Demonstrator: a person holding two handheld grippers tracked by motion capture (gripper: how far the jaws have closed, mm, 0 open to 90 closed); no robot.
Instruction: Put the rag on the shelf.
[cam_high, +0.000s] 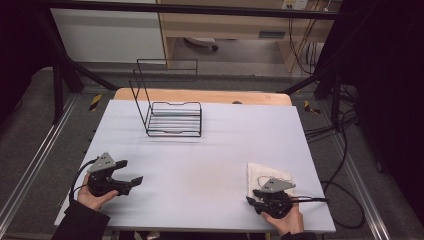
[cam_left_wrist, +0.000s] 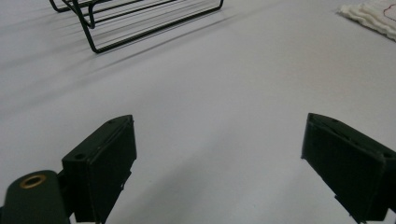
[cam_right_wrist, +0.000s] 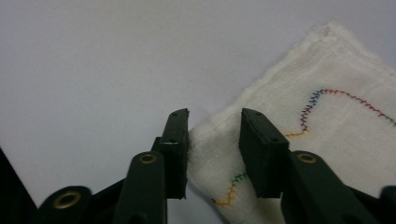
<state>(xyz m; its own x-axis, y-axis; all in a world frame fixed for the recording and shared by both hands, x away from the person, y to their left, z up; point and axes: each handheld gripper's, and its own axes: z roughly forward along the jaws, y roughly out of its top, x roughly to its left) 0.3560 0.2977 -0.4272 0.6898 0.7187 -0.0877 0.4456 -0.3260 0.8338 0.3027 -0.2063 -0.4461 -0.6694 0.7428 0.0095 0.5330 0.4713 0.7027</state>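
A white cloth with a coloured zigzag stitch lies flat near the table's front right corner. My right gripper points left along its near left corner. In the right gripper view the jaws stand narrow, and the cloth bunches into a raised fold that touches both pads. My left gripper rests at the front left, held by a hand, jaws wide apart. Nothing lies between them in the left gripper view, where the cloth shows far off at the top right.
A black wire rack with a tall back frame stands at the back of the pale table, left of centre. In the left gripper view the wire rack is at the top left. Black cables trail off the table's right edge.
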